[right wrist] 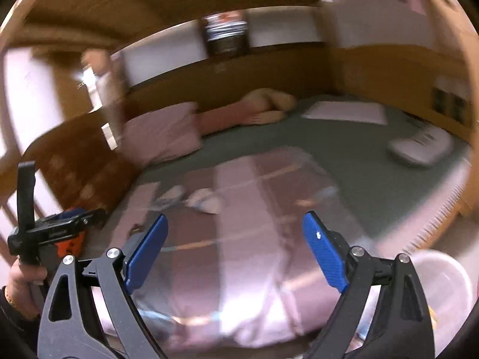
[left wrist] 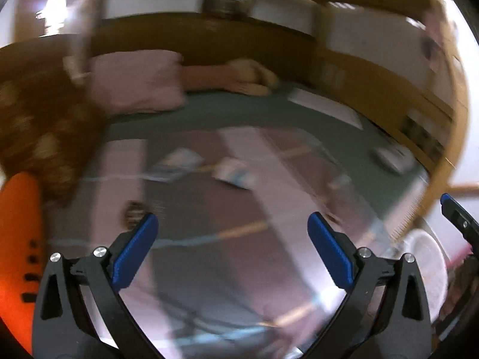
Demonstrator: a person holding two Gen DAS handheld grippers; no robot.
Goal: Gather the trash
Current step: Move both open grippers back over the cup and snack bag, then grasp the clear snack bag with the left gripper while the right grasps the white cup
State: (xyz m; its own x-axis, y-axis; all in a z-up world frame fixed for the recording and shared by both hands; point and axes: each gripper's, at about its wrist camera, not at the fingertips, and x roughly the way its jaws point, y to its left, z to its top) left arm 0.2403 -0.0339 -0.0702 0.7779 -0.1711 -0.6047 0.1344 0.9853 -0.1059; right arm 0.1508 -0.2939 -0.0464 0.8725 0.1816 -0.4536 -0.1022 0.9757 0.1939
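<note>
Ahead of both grippers, on the striped blanket (right wrist: pixel 248 239) of the bed, lie two crumpled white wrappers (left wrist: pixel 233 172) side by side, both jaws gaping empty, left gripper (left wrist: pixel 233 239) seemingly nearer than right gripper (right wrist: pixel 235 239).

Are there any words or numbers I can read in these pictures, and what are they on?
None can be read; both views are motion-blurred.
Dark poster with white stripes on the wall: any print is blurred.
Two pale crumpled wrappers on the pink striped blanket: bluish marks only, no letters.
Left hand-held gripper and right hand-held gripper: no labels show.
</note>
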